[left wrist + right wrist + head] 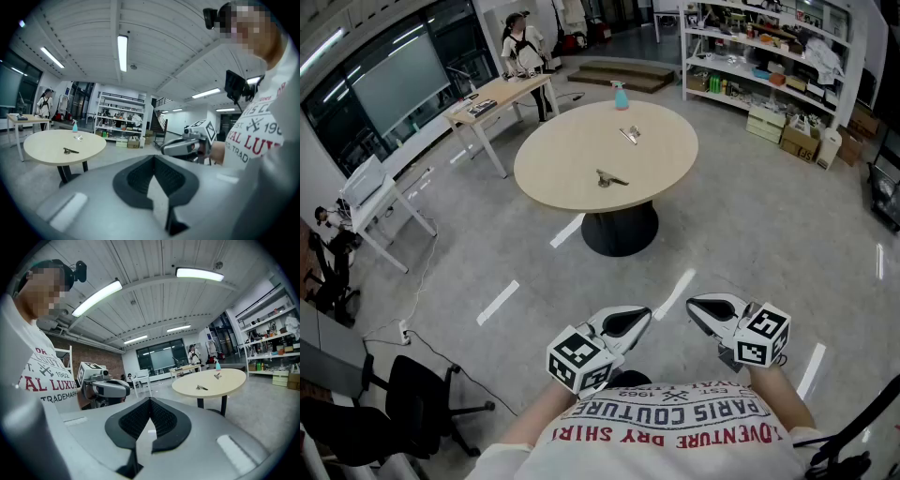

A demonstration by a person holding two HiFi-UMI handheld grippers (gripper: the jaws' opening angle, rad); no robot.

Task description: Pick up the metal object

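Note:
A dark metal object [609, 179] lies near the front of a round beige table [572, 159], far ahead of me across the floor. It also shows in the left gripper view [71, 151] and the right gripper view [202, 387]. A second, shinier metal piece [629, 135] lies further back on the table. My left gripper [639, 319] and right gripper [696, 306] are held side by side close to my chest, well short of the table. Both are shut with nothing between the jaws [153, 158] [150, 401].
A blue spray bottle [621, 95] stands at the table's far edge. Storage shelves [769, 56] line the back right. A person [523, 42] stands by a desk [502, 94] at the back left. An office chair [412, 403] sits near my left.

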